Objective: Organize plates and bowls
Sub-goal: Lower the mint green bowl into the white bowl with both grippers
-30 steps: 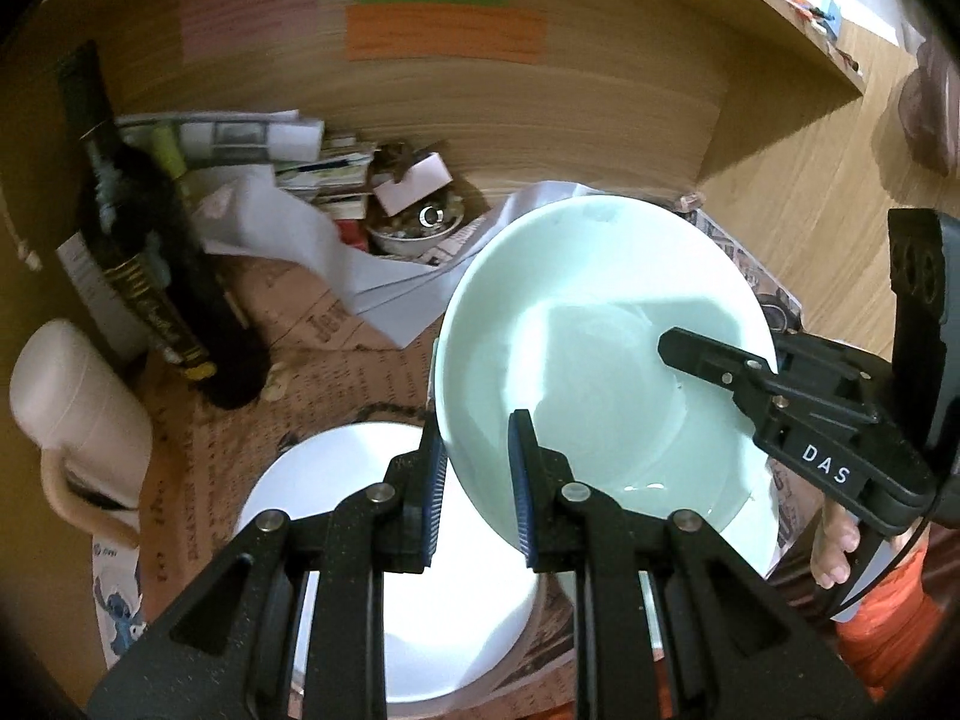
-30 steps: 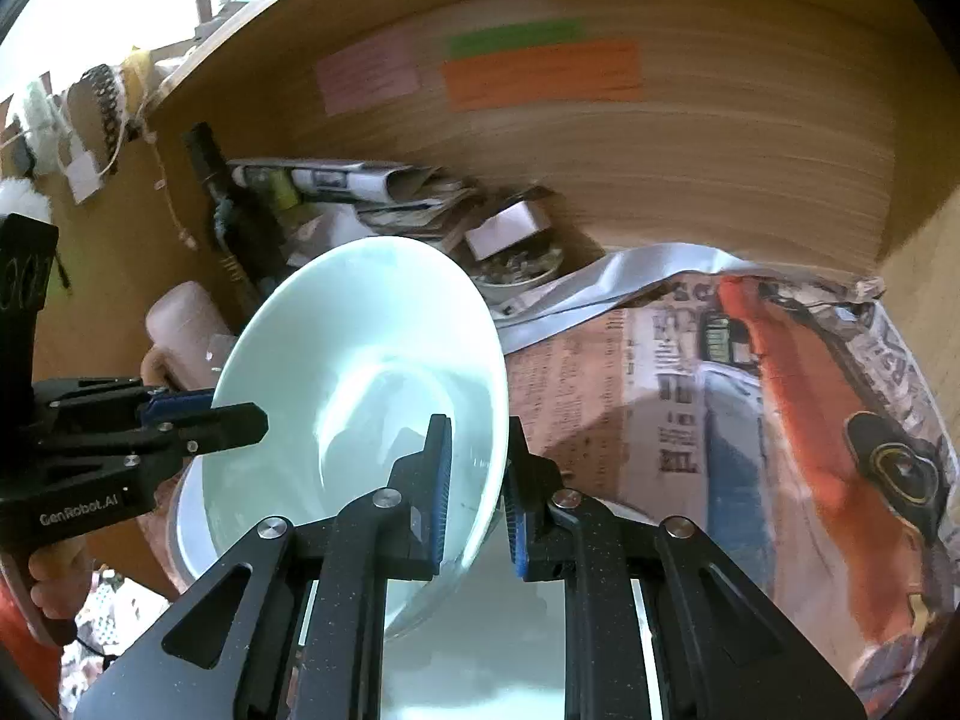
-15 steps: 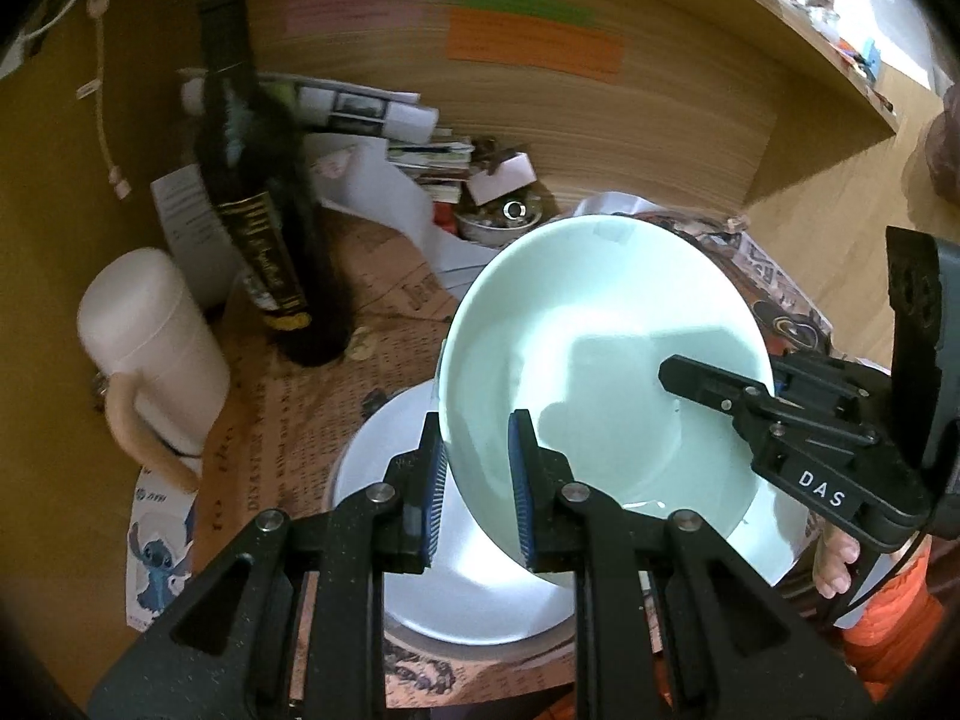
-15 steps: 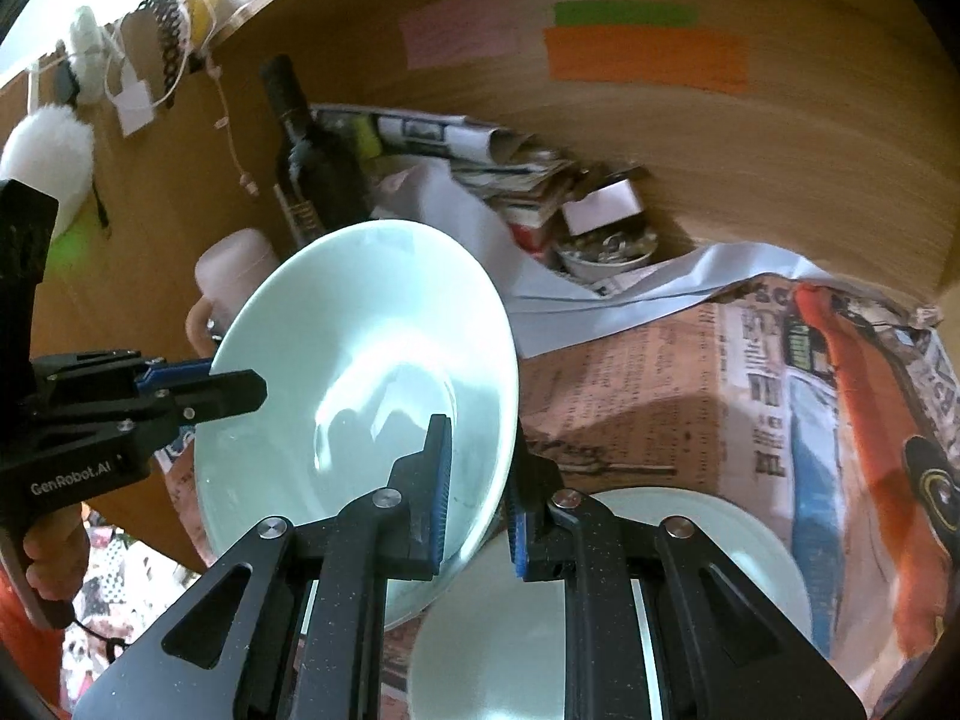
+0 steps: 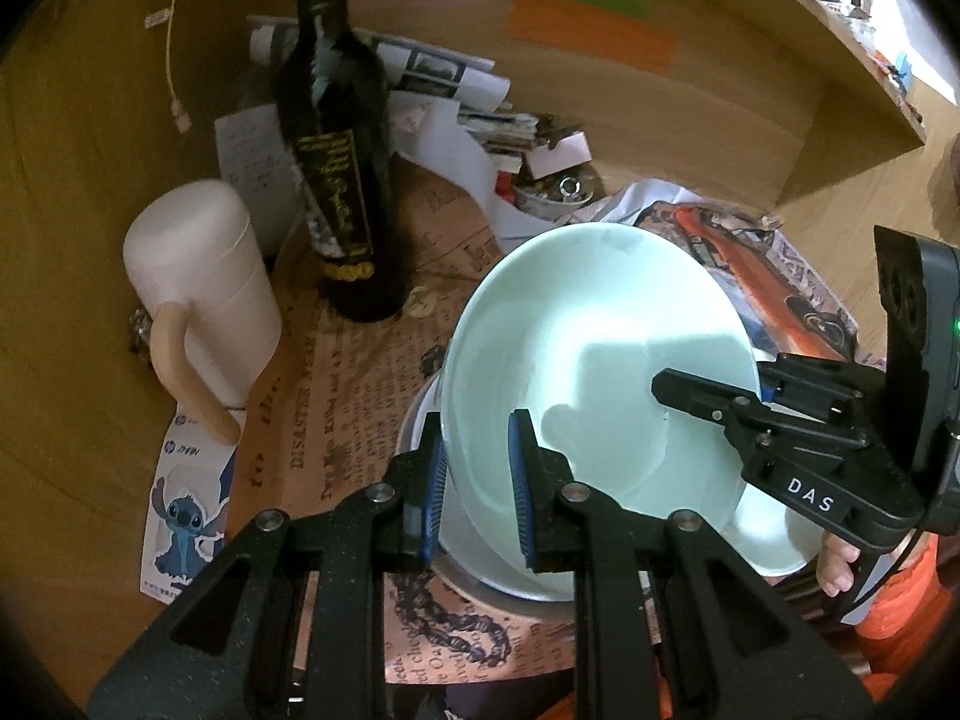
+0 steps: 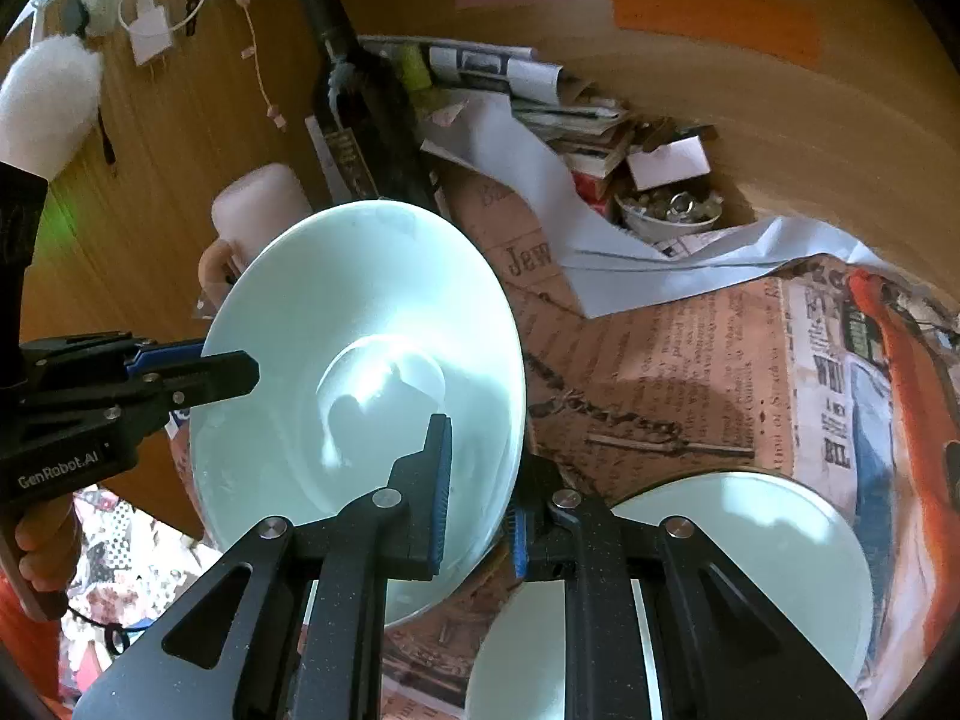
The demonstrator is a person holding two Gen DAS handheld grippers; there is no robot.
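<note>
A pale cup [image 5: 204, 294] and a dark bottle [image 5: 342, 180], its neck cut off in the left wrist view, are seen at left. The tilted bowl [image 5: 600, 360] is pinched at opposite rims by the left gripper [image 5: 477, 480] and right gripper [image 6: 477, 480], above newspaper [image 6: 690, 372]. The plate [image 6: 750, 570] is largely hidden beneath.

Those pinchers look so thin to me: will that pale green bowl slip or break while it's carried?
The bowl looks glazed and rigid, so probably slippery and breakable. Both tools, left and right, pinch only its thin rim, so it may pivot.
</note>
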